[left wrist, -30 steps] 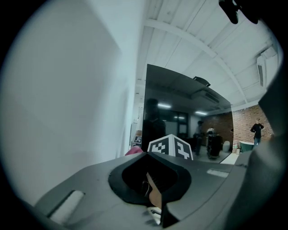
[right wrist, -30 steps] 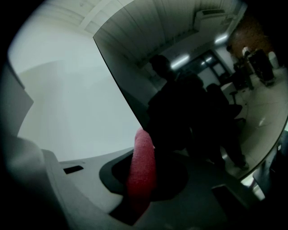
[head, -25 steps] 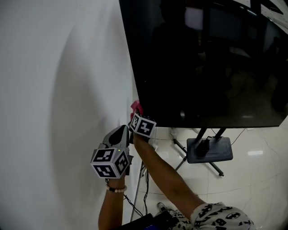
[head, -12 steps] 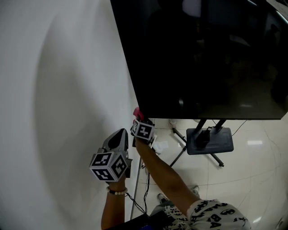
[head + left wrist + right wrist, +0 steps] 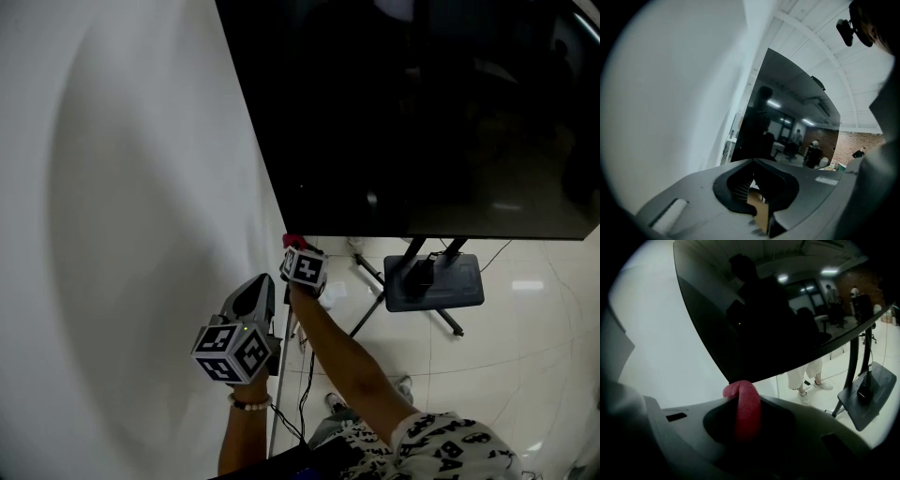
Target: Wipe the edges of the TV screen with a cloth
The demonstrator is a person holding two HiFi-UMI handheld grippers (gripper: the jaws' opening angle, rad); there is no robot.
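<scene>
The large black TV screen hangs in front of a white wall. My right gripper is shut on a red cloth, which presses against the screen's lower left corner. In the right gripper view, the folded red cloth sticks up between the jaws of the right gripper and touches the TV's bottom edge. My left gripper hangs lower and to the left, near the wall, apart from the TV. In the left gripper view, the left gripper is shut with nothing in it.
A white wall fills the left side. The TV's dark stand base sits on the glossy white floor under the screen, with its legs slanting out. Cables trail on the floor near the wall.
The right gripper has slid the red cloth down the TV's left edge to the bottom corner. The left gripper has barely moved.
</scene>
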